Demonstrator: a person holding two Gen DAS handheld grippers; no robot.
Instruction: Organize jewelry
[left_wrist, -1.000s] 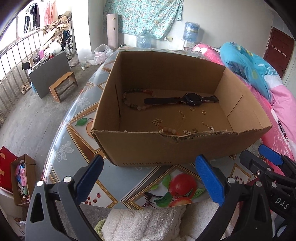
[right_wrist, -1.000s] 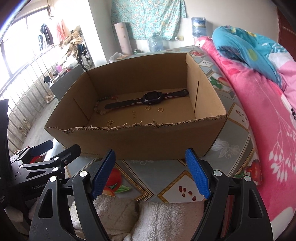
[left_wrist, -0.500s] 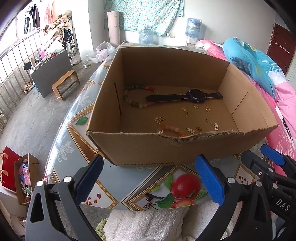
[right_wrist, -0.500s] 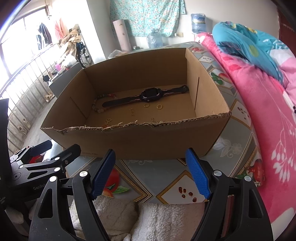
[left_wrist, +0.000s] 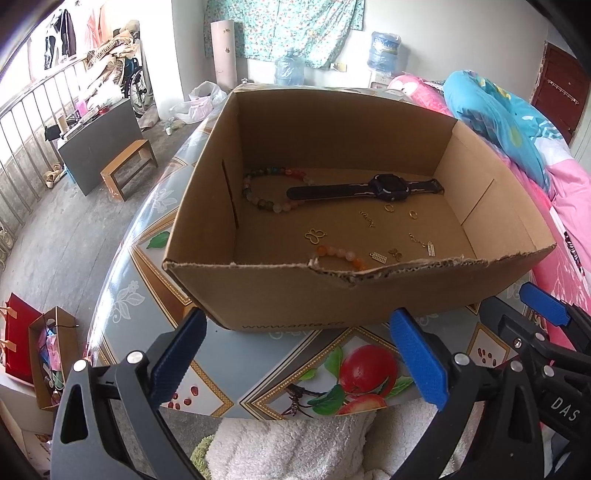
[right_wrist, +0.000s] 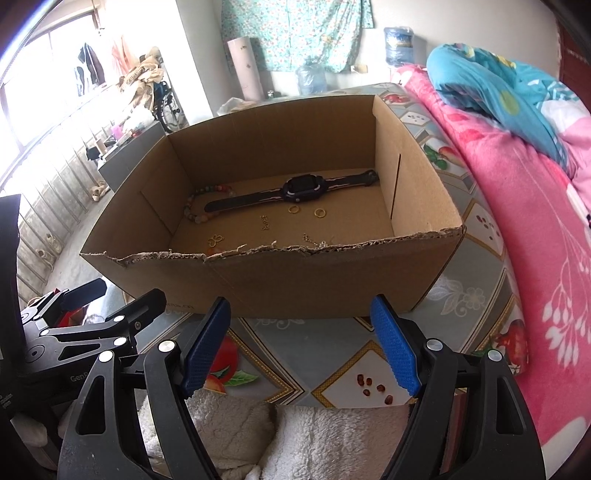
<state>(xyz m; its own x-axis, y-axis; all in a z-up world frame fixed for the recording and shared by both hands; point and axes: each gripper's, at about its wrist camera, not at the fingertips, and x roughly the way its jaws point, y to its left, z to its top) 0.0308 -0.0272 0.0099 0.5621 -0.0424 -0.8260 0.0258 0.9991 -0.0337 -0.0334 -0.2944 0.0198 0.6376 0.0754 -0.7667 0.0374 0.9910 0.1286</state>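
Currently both grippers, left gripper (left_wrist: 295, 360) and right gripper (right_wrist: 300, 345), gape empty. Watch (left_wrist: 388, 184) is light and semi-stiff: pinch across the strap. Gold rings (left_wrist: 388, 207) are tiny and slippery.

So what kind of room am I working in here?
Most likely a lived-in bedroom at home: a bed with a pink blanket beside the fruit-patterned table, clothes hanging by a railed window, and big water jugs by the wall. The jewelry sits in a cardboard box.
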